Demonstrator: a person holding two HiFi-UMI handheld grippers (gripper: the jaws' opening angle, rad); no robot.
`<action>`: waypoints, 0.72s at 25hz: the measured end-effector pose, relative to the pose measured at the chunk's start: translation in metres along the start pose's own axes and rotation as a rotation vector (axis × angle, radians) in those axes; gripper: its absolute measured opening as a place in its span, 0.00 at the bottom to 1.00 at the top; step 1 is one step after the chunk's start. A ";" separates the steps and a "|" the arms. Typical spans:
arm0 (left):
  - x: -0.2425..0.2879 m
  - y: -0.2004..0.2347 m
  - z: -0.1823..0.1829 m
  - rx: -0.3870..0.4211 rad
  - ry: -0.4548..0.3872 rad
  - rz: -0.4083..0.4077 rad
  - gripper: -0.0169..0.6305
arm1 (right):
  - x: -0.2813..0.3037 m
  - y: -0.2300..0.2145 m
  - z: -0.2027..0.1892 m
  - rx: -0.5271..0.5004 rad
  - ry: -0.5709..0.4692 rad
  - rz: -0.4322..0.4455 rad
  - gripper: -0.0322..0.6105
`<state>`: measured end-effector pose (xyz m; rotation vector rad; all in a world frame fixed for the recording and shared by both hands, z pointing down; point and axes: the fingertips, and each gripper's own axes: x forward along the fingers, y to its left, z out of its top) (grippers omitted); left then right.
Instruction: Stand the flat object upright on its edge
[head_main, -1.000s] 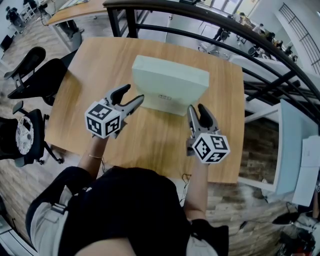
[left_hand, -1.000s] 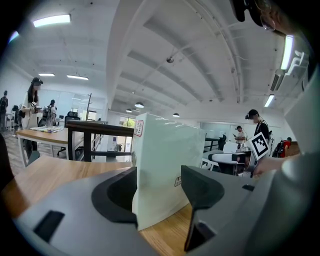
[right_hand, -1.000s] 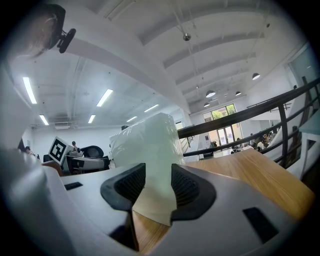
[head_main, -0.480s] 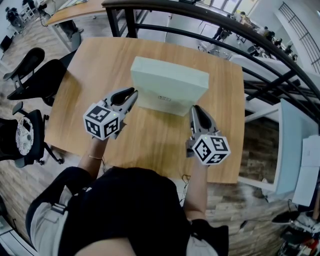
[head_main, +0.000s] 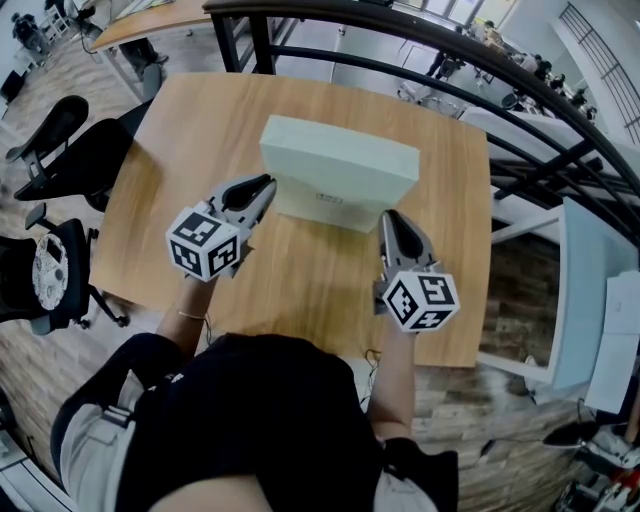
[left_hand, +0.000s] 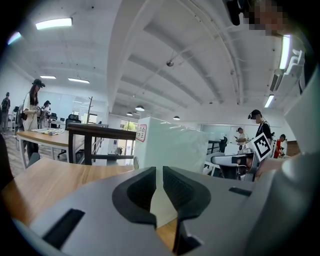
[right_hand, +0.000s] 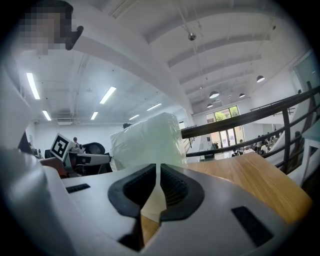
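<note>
Flat box (head_main: 335, 165) already seems upright on the table (head_main: 200, 130); your left hand-held gripper (head_main: 266, 185) and right hand-held gripper (head_main: 391, 216) just pressed together, empty.

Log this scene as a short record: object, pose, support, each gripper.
object: pale green flat rectangular box
pose: upright on its edge, as far as the views show
support: light wooden table
left gripper: jaws have just been closing, now together, nothing between them; beside the box's lower left corner
right gripper: jaws together, empty; beside the box's lower right corner
contact with box: cannot tell
</note>
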<state>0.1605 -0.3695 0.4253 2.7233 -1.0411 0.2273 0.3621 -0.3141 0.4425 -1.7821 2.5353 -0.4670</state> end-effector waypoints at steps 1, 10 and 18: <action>0.001 0.000 0.000 0.000 0.001 -0.001 0.11 | 0.001 0.000 0.000 -0.001 0.001 0.000 0.11; 0.005 0.001 -0.003 -0.004 0.013 -0.007 0.11 | 0.003 -0.001 -0.001 0.003 0.008 -0.006 0.11; 0.007 0.001 -0.005 -0.006 0.016 -0.011 0.11 | 0.005 0.000 -0.003 0.009 0.008 -0.001 0.11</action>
